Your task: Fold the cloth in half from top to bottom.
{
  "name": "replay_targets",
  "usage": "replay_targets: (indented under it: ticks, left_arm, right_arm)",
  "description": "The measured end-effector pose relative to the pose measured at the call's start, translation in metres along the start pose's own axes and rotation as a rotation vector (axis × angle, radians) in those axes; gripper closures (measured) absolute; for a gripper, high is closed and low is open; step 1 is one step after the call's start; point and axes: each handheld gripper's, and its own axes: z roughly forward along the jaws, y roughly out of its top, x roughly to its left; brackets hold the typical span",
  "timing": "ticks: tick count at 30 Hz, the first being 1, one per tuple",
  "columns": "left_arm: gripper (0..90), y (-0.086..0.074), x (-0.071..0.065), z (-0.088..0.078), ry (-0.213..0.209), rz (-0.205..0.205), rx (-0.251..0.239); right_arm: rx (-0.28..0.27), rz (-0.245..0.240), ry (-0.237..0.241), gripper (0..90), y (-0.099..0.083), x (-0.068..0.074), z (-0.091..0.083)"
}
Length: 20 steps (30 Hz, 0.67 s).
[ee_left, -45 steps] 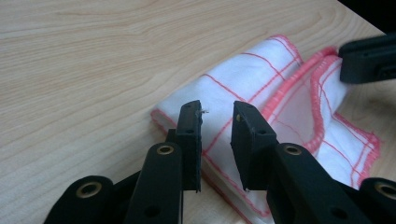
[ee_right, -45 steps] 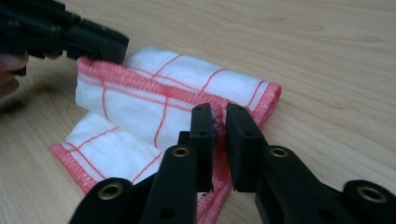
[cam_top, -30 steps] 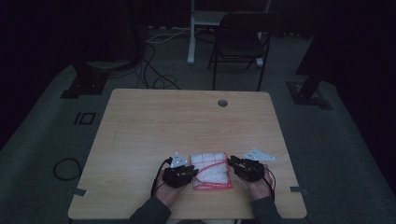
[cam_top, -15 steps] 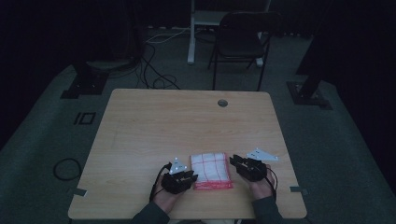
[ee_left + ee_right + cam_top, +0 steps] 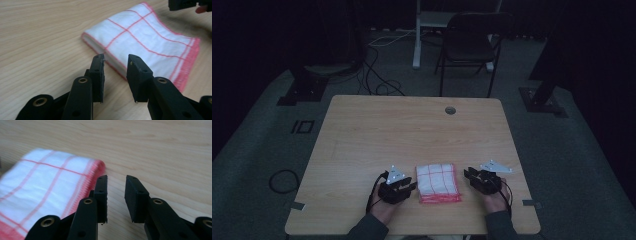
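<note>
Folded cloth [image 5: 438,182] lies flat between both low-held grippers, jaws just spread, gripping nothing

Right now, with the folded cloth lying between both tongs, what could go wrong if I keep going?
The left tongs, whose jaws have just been opening, sit right at the folded cloth: closing might catch just the top layers and undo the fold. The right tongs, also opening, stand beside its fringed edge, so a push might slide it toward the near table edge.
</note>
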Motion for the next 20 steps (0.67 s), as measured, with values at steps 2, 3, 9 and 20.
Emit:
replay_targets:
  ticks: [2, 3, 9, 20]
  left_arm:
    - [67.0, -0.001, 0.004, 0.0, 0.014, -0.001, 0.002]
    - [66.5, -0.002, 0.005, 0.0, 0.023, -0.002, 0.004]
    - [65.9, -0.006, 0.017, -0.001, 0.058, -0.023, 0.012]
    - [63.8, -0.008, 0.033, -0.005, 0.112, -0.051, 0.009]
  right_arm:
    - [0.015, 0.01, -0.015, 72.0, -0.003, -0.004, 0.002]
    - [0.02, 0.008, -0.027, 71.7, -0.004, -0.006, 0.003]
    - [0.043, -0.001, -0.07, 71.2, -0.008, -0.012, 0.008]
    - [0.045, 0.011, -0.094, 68.6, -0.007, -0.019, 0.008]
